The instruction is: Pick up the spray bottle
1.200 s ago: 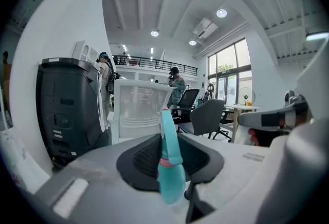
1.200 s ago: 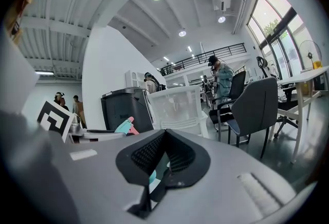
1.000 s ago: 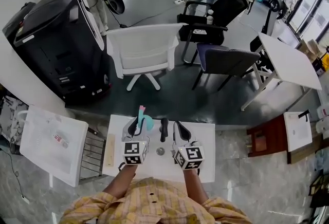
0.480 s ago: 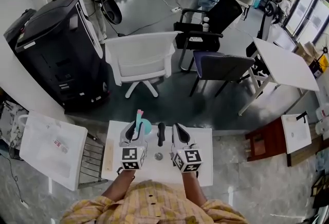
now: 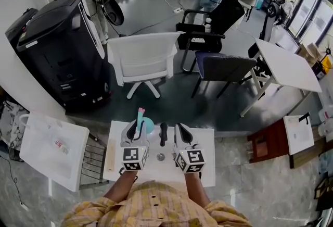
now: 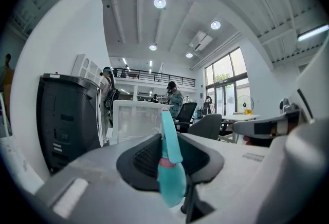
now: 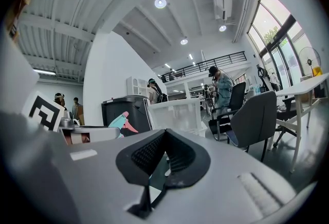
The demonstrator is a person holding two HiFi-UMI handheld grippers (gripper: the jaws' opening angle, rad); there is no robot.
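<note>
Two grippers are held side by side above the small white bench (image 5: 208,137), both pointing away from the person and close to level, their marker cubes turned up toward the head camera. Both forearms (image 5: 124,183) reach forward from checked sleeves (image 5: 156,207) at the bench's near edge.

On the left gripper (image 5: 139,128), the jaws stand partly apart and clamp the spray bottle (image 5: 145,125) between their ribbed pads. In the left gripper view, the teal bottle (image 6: 170,182) stands upright in the left gripper (image 6: 165,142), its neck rising above the pads and its body hanging below them. It sits over the bench's far edge, toward the far left corner. The gripper's body hides whether its base touches the bench.

On the right gripper (image 5: 180,131), the jaws are drawn together, tips meeting, with nothing between them (image 7: 164,141). From its own view the bottle's teal head and pink trigger (image 7: 123,121) show off to the left, well apart from its jaws.

A black, handle-like thing (image 5: 163,134) lies on the bench between the two grippers.
</note>
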